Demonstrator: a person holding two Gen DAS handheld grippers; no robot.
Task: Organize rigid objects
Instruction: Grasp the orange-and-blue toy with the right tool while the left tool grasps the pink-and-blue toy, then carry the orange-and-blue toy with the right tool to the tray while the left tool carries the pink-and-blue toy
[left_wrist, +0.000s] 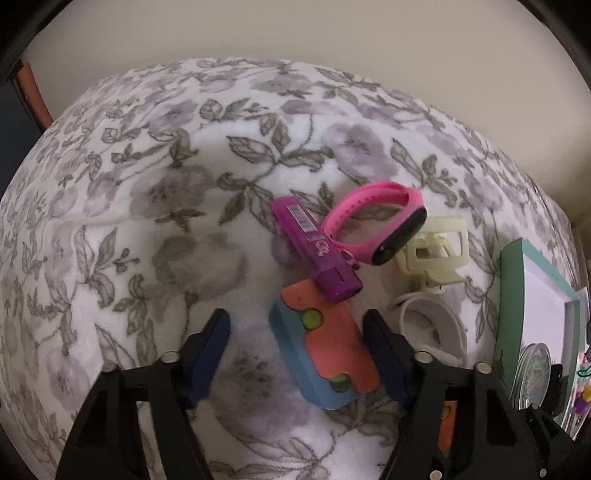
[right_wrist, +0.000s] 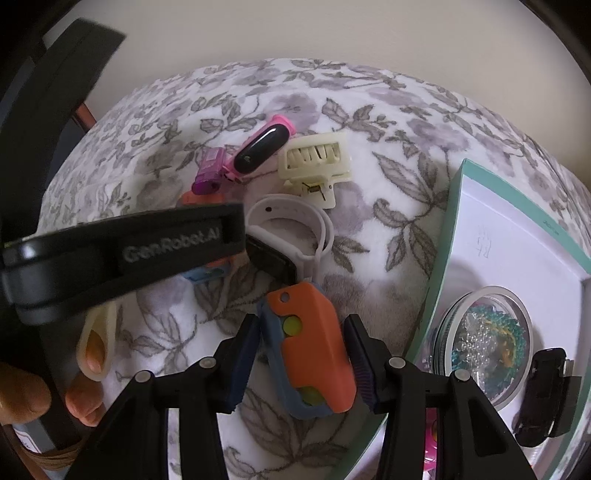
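Two orange-and-blue toys lie on a floral blanket. One (left_wrist: 325, 347) sits between the open jaws of my left gripper (left_wrist: 297, 350), nearer the right finger. The other (right_wrist: 310, 350) sits between the jaws of my right gripper (right_wrist: 303, 363), which stand close to its sides without clear contact. A purple tube (left_wrist: 316, 247), a pink wristband (left_wrist: 376, 221), a cream hair clip (left_wrist: 436, 251) and a white wristband (right_wrist: 291, 236) lie just beyond. The left gripper's body (right_wrist: 122, 254) crosses the right wrist view.
A mint-edged white box (right_wrist: 517, 236) lies at the right, holding a round clear case of beads (right_wrist: 484, 339) and a black object (right_wrist: 546, 395). A cream wall rises behind the blanket. A hand (right_wrist: 22, 398) shows at lower left.
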